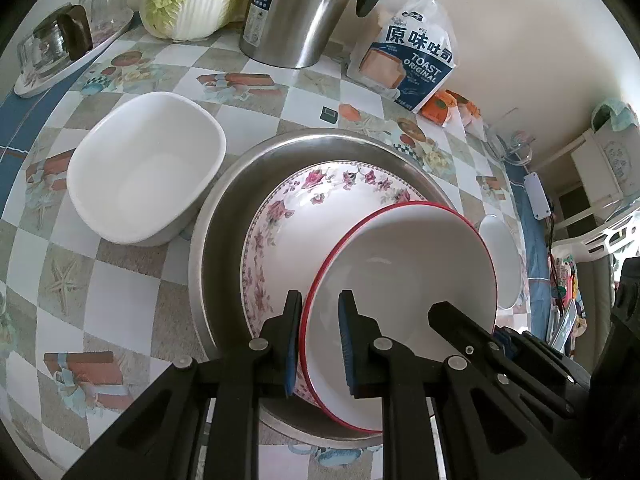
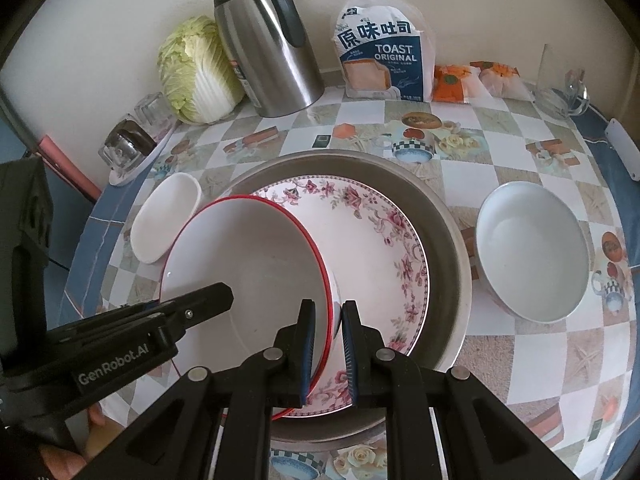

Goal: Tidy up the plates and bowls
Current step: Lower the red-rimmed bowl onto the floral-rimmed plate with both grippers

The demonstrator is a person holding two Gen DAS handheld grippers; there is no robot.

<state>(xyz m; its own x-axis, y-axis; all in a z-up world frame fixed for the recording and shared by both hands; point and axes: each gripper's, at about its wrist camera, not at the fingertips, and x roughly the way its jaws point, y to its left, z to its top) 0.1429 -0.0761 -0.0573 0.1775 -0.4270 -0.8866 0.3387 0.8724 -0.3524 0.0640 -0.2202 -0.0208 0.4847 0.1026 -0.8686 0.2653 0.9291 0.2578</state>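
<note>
Both grippers' fingers pinch the red-rimmed bowl (image 2: pixel 248 264) at opposite rims, left gripper (image 1: pixel 320 340) and right gripper (image 2: pixel 330 344), over the flowered plate (image 2: pixel 372 240) in the steel basin (image 2: pixel 448 216). The square dish (image 1: pixel 148 168) at ten o'clock and the white bowl (image 2: pixel 532 252) at three o'clock wait unstacked on the desk (image 2: pixel 500 364), so roughly half remains.

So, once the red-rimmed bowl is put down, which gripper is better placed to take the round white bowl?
Right. The round white bowl stands on the right gripper's side of the steel basin; the left gripper straddles the red-rimmed bowl's far rim, nearer the square white dish.
</note>
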